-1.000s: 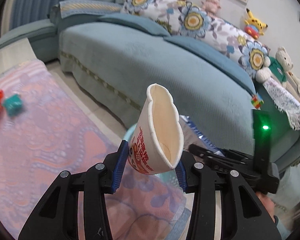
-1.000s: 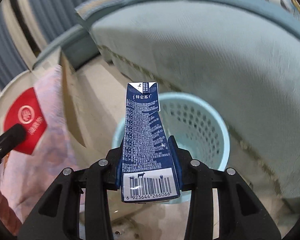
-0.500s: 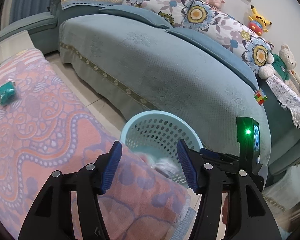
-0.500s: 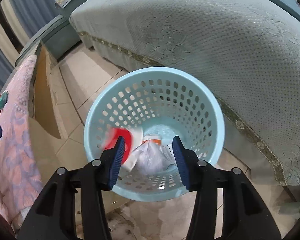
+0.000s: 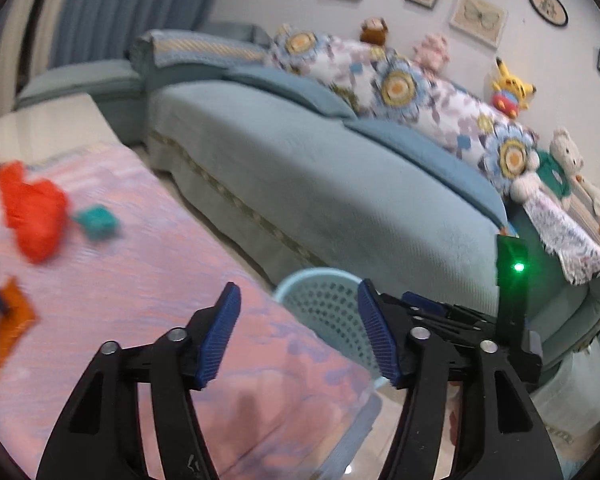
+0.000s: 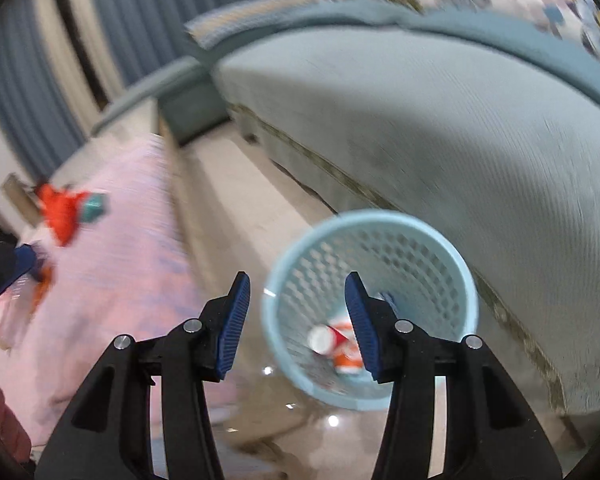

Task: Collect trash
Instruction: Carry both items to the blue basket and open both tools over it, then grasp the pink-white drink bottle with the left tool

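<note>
A light blue perforated waste basket (image 6: 380,232) stands on the floor between the table and the sofa; it also shows in the left wrist view (image 5: 320,280). A white and red paper cup (image 6: 332,344) lies at its bottom. My left gripper (image 5: 298,336) is open and empty above the table's near corner. My right gripper (image 6: 296,322) is open and empty above the basket's left rim. On the pink tablecloth (image 5: 140,280) lie a crumpled red piece (image 5: 30,212), a small teal item (image 5: 96,222) and an orange scrap (image 5: 12,320).
A teal sofa (image 5: 320,184) with floral cushions and plush toys runs along the right. The tiled floor (image 6: 228,208) forms a narrow strip between table and sofa. Blue curtains (image 6: 20,60) hang at the far left. Both views are motion-blurred.
The left gripper let go of the paper cup and the right let go of the blue carton; both went into the basket. Both grippers have since swung left toward the table.
</note>
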Demonstrator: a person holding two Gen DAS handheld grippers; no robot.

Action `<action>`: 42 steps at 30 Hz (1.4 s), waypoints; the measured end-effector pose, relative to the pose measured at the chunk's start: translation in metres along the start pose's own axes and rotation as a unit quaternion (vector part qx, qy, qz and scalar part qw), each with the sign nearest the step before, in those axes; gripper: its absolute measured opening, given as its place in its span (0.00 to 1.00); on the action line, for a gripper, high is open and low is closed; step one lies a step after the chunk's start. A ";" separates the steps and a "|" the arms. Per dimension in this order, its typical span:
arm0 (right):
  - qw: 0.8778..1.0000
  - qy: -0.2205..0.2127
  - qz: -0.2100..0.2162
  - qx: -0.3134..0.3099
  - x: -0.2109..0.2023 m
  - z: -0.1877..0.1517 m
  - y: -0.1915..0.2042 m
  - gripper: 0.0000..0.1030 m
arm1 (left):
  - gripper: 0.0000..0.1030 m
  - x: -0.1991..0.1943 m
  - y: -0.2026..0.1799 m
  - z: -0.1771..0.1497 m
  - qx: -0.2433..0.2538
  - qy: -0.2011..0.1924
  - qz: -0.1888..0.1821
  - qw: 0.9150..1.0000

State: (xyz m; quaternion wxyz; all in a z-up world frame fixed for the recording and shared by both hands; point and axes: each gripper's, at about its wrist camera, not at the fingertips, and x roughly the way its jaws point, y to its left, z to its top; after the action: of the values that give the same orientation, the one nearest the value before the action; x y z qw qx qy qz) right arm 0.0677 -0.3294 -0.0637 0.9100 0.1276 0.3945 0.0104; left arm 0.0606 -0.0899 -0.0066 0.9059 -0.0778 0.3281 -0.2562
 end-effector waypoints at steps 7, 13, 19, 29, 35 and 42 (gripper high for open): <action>0.993 -0.052 0.074 -0.082 -0.036 0.005 0.093 0.45 | 0.64 -0.092 0.068 -0.002 -0.057 -0.062 0.063 0.994; 0.976 -0.076 0.118 -0.167 -0.043 -0.003 0.177 0.45 | 0.68 -0.160 0.133 -0.022 -0.081 -0.087 0.169 0.978; 0.961 -0.056 0.149 -0.227 -0.023 -0.024 0.244 0.45 | 0.72 -0.195 0.207 -0.043 -0.102 -0.061 0.273 0.955; 0.951 -0.012 0.166 -0.262 0.004 -0.053 0.280 0.45 | 0.63 -0.179 0.287 -0.065 -0.152 0.022 0.240 0.959; 0.952 0.000 0.170 -0.254 0.010 -0.055 0.280 0.45 | 0.43 -0.170 0.258 -0.070 -0.152 0.072 0.141 0.976; 0.952 0.001 0.174 -0.253 0.007 -0.053 0.282 0.45 | 0.41 -0.140 0.246 -0.060 -0.176 0.076 0.103 0.976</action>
State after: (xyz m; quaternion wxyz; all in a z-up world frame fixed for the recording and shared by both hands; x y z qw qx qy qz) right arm 0.0578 -0.0440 -0.0358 0.8959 -0.0404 0.3515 0.2686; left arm 0.0319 0.1947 -0.0513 0.8718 -0.1822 0.4423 -0.1053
